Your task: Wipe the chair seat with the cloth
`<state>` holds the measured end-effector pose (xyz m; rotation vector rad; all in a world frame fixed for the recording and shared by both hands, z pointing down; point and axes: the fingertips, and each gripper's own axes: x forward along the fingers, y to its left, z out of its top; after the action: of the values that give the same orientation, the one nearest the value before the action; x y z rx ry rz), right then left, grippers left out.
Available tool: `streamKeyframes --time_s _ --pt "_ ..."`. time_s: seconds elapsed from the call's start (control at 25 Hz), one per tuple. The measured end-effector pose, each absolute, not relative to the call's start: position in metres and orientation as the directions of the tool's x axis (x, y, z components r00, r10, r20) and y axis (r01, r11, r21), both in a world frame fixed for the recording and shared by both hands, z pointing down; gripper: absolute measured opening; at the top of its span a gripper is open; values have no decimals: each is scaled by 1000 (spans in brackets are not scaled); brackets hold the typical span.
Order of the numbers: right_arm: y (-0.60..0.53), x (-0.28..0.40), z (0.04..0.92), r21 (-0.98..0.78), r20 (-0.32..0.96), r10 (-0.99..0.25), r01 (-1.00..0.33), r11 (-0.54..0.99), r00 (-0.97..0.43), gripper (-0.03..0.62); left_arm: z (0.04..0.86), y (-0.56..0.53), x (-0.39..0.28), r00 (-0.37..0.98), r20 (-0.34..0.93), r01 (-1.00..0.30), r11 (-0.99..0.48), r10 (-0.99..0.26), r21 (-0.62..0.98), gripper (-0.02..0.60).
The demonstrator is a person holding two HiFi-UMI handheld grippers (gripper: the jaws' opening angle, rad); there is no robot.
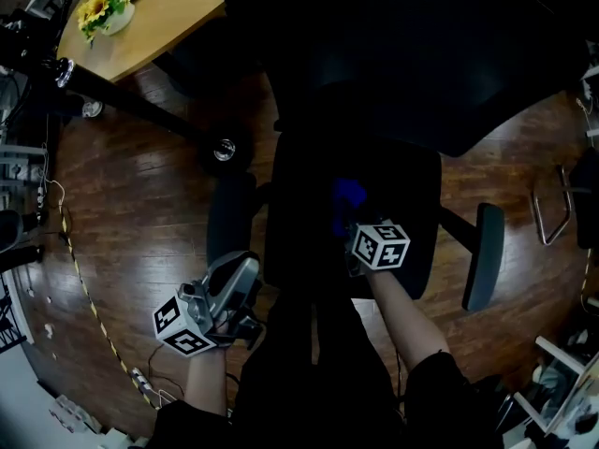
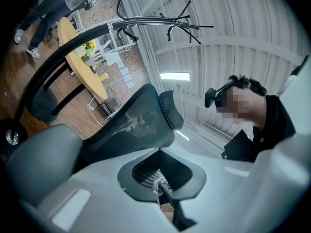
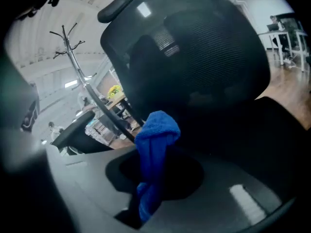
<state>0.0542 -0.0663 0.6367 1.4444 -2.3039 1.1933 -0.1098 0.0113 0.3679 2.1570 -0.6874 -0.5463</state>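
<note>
Bunching into a soft upright fold, the blue terry cloth (image 3: 154, 144) was pinched at its lower end by the jaws of the right gripper (image 3: 146, 203), which were closed tight on it. Its free end stood out past the jaw tips towards the black mesh backrest (image 3: 194, 47). The cloth's long axis ran along the jaws' own line, so it led the gripper rather than trailing it.

In the head view the cloth sat over the middle of the dark padded chair seat (image 1: 299, 185). The seat lay directly under and ahead of the right jaws. That view was too dark to tell whether the fabric touched the seat or hung just above it.

The left gripper (image 1: 234, 288) was off the seat, near its front left corner and just behind the grey left armrest (image 1: 229, 218), over the brown wooden floor (image 1: 140, 185). Its jaws were pressed together with nothing between them. Its own view tilted up at the backrest and the ceiling.

The right gripper was plainly the nearer one. I judged that the coming move called for lowering the cloth flat onto the seat and sweeping it across.
</note>
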Motion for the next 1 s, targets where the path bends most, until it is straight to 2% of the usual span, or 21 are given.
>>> streamKeyframes --time_s 0.24,0.44,0.72,1.0 --pt "-55 -75 651 -618 505 -547 -722 311 -668 63 370 16 -130 726 -162 -307 -525 -669 794 -8" --pt "-35 -117 700 -608 577 -454 -728 316 -679 63 374 26 -139 717 -156 -316 -516 -679 796 -7" --pt "-35 -85 716 -585 590 -515 -769 259 -622 63 379 32 -143 713 -150 -315 -504 -685 804 -8" --pt "-26 28 734 -524 654 -591 -846 96 -472 63 384 24 -128 739 -145 -300 -515 -658 803 -8"
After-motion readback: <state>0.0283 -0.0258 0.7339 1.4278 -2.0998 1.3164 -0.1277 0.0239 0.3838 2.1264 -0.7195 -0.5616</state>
